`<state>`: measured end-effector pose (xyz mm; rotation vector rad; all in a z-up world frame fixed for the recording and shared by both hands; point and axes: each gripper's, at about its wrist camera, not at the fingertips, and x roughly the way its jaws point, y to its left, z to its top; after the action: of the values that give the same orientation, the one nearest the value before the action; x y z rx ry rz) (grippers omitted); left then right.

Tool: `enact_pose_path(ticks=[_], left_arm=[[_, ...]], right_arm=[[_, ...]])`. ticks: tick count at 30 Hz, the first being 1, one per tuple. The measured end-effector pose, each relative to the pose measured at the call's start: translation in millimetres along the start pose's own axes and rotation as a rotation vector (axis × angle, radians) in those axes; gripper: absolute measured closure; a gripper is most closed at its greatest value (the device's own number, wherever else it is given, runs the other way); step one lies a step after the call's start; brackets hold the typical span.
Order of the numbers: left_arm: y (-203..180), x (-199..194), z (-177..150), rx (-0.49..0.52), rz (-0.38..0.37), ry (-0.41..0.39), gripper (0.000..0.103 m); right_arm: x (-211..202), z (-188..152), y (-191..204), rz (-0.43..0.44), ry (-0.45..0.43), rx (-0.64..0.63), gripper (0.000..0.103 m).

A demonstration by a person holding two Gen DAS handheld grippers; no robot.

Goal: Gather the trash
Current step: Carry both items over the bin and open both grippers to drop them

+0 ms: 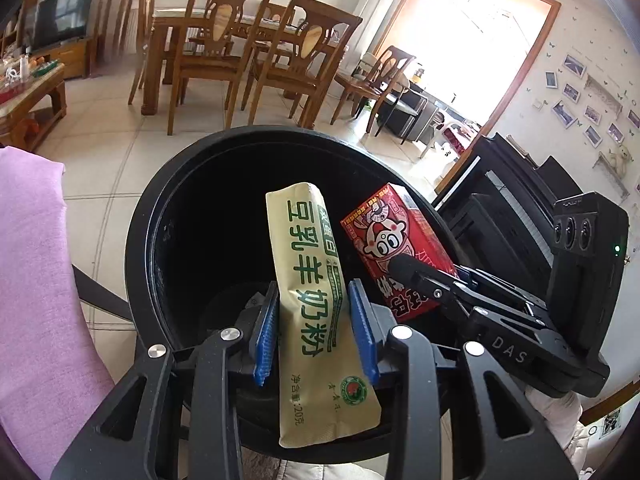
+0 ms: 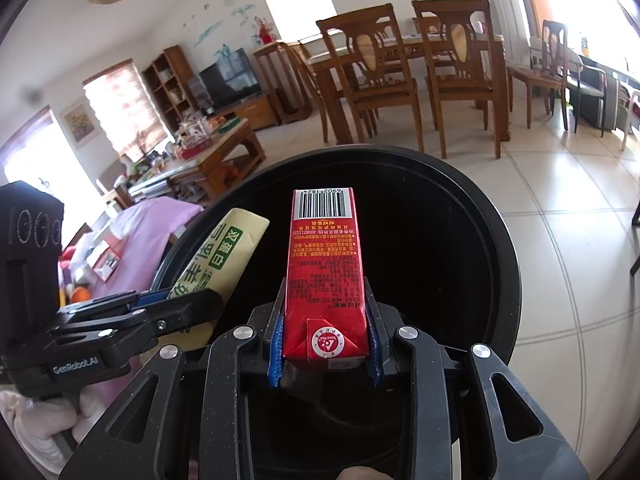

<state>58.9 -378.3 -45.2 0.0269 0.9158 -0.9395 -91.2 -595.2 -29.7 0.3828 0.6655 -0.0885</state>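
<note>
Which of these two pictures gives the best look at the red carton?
The right wrist view: the red carton sits centred and whole between that gripper's fingers, over the black bin, barcode side up. The left wrist view shows the carton off to the side, cartoon face showing, its lower part hidden by the right gripper.

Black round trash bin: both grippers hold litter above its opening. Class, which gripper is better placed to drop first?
Probably right. The right gripper holds the red drink carton centrally over the black round trash bin; the left gripper's beige powder sachet sits nearer the rim.
</note>
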Motion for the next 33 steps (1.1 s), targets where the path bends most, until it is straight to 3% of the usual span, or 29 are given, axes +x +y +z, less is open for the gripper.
enact_pose_path(ticks=[5, 7, 9, 11, 14, 17, 19, 25, 33], left_arm=[[0, -4, 2, -0.005, 0.005, -0.015, 0.065], [0, -9, -1, -0.005, 0.03, -0.031, 0.037], [0, -19, -2, 0.001, 0.062, -0.087, 0.025], [-1, -25, -2, 0.014, 0.072, -0.112, 0.022], [-1, -31, -3, 0.018, 0.067, -0.118, 0.021], [-1, -43, -8, 0.025, 0.077, -0.137, 0.021], [0, -53, -10, 0.032, 0.091, -0.153, 0.013], [9, -95, -22, 0.045, 0.16, -0.227, 0.009], [31, -156, -42, 0.038, 0.257, -0.328, 0.008]], right_arm=[[1, 7, 5, -0.003, -0.001, -0.002, 0.069], [-1, 6, 5, -0.005, -0.009, 0.004, 0.059], [-2, 7, 6, 0.0, -0.016, 0.01, 0.056], [-6, 7, 8, -0.005, -0.026, 0.011, 0.054], [-13, 8, 11, 0.001, -0.045, 0.018, 0.039], [-18, 7, 19, 0.001, -0.061, 0.013, 0.034], [-22, 8, 25, 0.01, -0.07, 0.009, 0.026], [-24, 12, 54, 0.034, -0.078, -0.014, 0.019], [-15, 18, 116, 0.087, -0.073, -0.091, 0.018]])
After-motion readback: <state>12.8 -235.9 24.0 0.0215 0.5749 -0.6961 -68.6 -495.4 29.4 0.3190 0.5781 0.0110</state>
